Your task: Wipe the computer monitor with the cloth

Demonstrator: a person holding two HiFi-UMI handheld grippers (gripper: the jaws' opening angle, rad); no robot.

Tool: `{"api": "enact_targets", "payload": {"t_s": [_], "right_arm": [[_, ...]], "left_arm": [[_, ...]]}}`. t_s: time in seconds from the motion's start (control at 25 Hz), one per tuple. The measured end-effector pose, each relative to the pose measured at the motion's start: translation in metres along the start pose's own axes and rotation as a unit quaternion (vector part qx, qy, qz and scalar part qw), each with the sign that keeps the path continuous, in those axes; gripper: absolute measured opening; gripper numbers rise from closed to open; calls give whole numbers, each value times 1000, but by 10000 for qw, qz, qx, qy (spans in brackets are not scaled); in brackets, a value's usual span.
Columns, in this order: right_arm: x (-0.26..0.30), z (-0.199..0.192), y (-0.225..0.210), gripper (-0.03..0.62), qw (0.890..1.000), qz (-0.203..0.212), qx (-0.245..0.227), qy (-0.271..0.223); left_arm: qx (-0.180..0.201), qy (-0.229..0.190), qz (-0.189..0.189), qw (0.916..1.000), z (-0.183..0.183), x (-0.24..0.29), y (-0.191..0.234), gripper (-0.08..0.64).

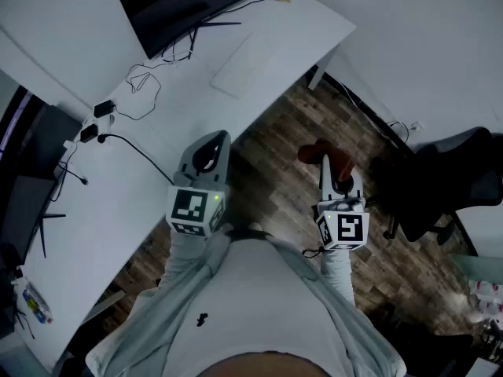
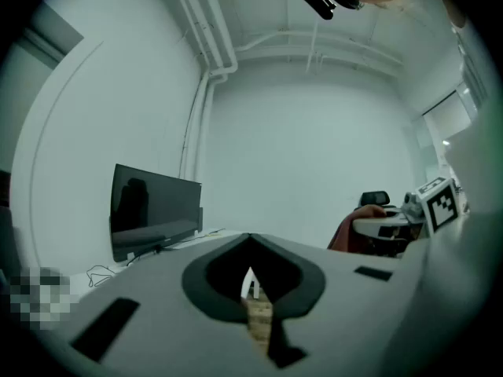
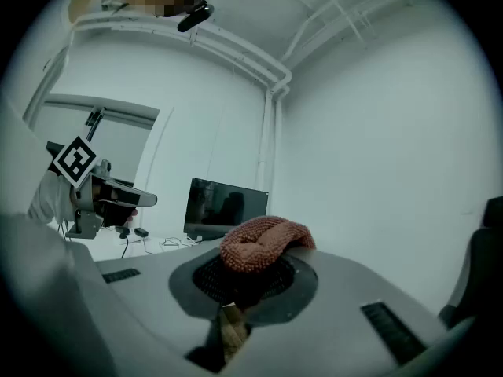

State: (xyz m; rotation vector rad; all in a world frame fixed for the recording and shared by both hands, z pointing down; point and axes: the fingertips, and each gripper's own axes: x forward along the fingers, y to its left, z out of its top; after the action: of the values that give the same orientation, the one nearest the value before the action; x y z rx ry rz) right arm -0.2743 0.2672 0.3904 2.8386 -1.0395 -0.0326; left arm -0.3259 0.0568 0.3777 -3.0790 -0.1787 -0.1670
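Looks like a plain office. Long white worktop point(image 1: 259, 69) set against a bare white wall point(image 2: 314, 155), carrying a dark computer monitor point(image 1: 185, 2) and loose black cables point(image 1: 141, 85) trailing to plugs. Black swivel chair point(image 1: 440, 183) off to the right on a wood-patterned floor point(image 1: 283, 171). White pipes point(image 2: 208, 45) running up a room corner to the ceiling.

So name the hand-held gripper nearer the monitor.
Left. The left hand-held gripper is at the desk edge facing the monitor; the right hand-held gripper, with the cloth, is over the floor.
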Motion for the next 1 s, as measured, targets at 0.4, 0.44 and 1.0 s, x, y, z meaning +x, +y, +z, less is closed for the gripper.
{"api": "enact_targets", "payload": {"t_s": [0.4, 0.44, 1.0], "right_arm": [[-3, -17, -17, 35, 9998, -40, 108, 162], [-3, -19, -18, 35, 9998, -62, 131, 158], [85, -34, -59, 35, 9992, -123, 115, 361]], "left_arm": [[58, 55, 139, 9999, -4, 3, -10, 20], [84, 59, 135, 9999, -3, 5, -9, 20], [-11, 54, 8, 10000, -8, 112, 30, 20]]}}
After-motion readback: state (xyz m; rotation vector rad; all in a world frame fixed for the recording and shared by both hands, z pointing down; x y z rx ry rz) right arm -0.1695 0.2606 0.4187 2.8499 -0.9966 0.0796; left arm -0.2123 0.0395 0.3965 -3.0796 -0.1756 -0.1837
